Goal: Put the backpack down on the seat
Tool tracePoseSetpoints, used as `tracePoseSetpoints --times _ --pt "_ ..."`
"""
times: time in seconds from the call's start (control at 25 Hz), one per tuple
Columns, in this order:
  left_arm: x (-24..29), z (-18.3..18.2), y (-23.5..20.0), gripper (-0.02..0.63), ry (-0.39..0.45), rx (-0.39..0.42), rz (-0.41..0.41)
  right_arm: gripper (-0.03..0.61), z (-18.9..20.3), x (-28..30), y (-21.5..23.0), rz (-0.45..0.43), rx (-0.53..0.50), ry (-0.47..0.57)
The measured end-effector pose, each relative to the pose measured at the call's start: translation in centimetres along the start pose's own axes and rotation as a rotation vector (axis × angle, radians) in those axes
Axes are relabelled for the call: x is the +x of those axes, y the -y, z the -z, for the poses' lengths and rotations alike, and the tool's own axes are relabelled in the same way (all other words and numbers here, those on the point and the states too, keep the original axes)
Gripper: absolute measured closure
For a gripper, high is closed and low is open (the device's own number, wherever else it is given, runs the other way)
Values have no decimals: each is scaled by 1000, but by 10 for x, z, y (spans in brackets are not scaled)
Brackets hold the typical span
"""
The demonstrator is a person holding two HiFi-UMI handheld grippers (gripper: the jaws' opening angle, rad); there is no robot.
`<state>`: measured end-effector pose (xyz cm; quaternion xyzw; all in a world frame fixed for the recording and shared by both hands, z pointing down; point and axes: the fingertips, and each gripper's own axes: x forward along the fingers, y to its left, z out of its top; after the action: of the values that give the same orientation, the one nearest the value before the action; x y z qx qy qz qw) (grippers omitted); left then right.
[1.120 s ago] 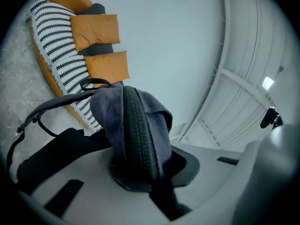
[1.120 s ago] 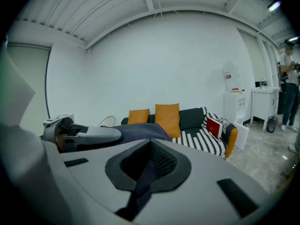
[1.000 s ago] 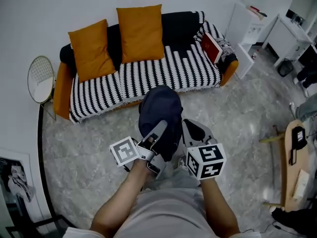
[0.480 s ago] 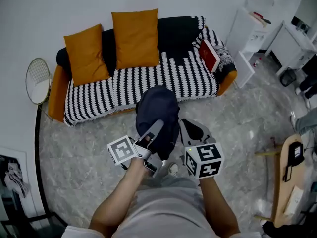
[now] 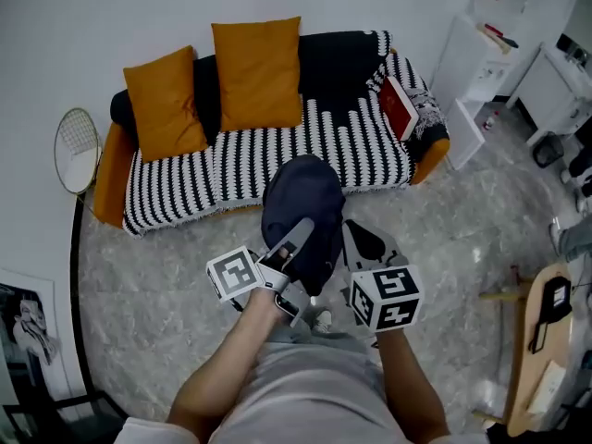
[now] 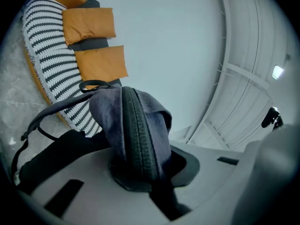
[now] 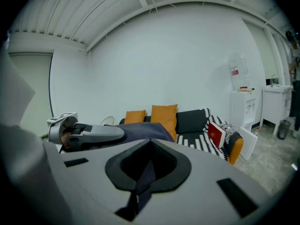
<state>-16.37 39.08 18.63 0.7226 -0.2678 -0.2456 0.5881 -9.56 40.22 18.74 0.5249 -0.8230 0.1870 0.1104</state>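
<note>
Backpack [image 5: 301,202], dark navy and soft, hangs in the air in front of the striped sofa [image 5: 185,178], short of its seat. The left hand-held gripper [image 6: 136,175] is clamped nearly shut on its zippered top fold. The right hand-held gripper [image 7: 143,175] is pinched closed on a thin dark strap of it. It looks limp and fairly light, likely to sag and swing. The seam and strap seem the firmest holds.

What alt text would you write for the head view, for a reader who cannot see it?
A person grips a dark blue backpack with the left tool and the right tool, above a grey stone floor. Ahead stands a black-and-white striped sofa bearing two orange cushions and a red book.
</note>
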Motion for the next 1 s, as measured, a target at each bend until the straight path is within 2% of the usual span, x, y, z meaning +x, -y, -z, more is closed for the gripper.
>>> tracePoseSetpoints --times 0.12,0.24,0.48,1.0 --pt "10 -6 -7 572 -11 12 -8 577 -2 8 7 6 0 -3" --pt "23 -13 -9 572 -14 -18 4 577 -4 17 16 18 0 -14" --pt "56 -47 -30 572 -28 -38 1 577 -17 60 37 36 0 -34" --pt "126 -165 -80 572 -33 -73 -27 577 -60 199 62 34 5 -91"
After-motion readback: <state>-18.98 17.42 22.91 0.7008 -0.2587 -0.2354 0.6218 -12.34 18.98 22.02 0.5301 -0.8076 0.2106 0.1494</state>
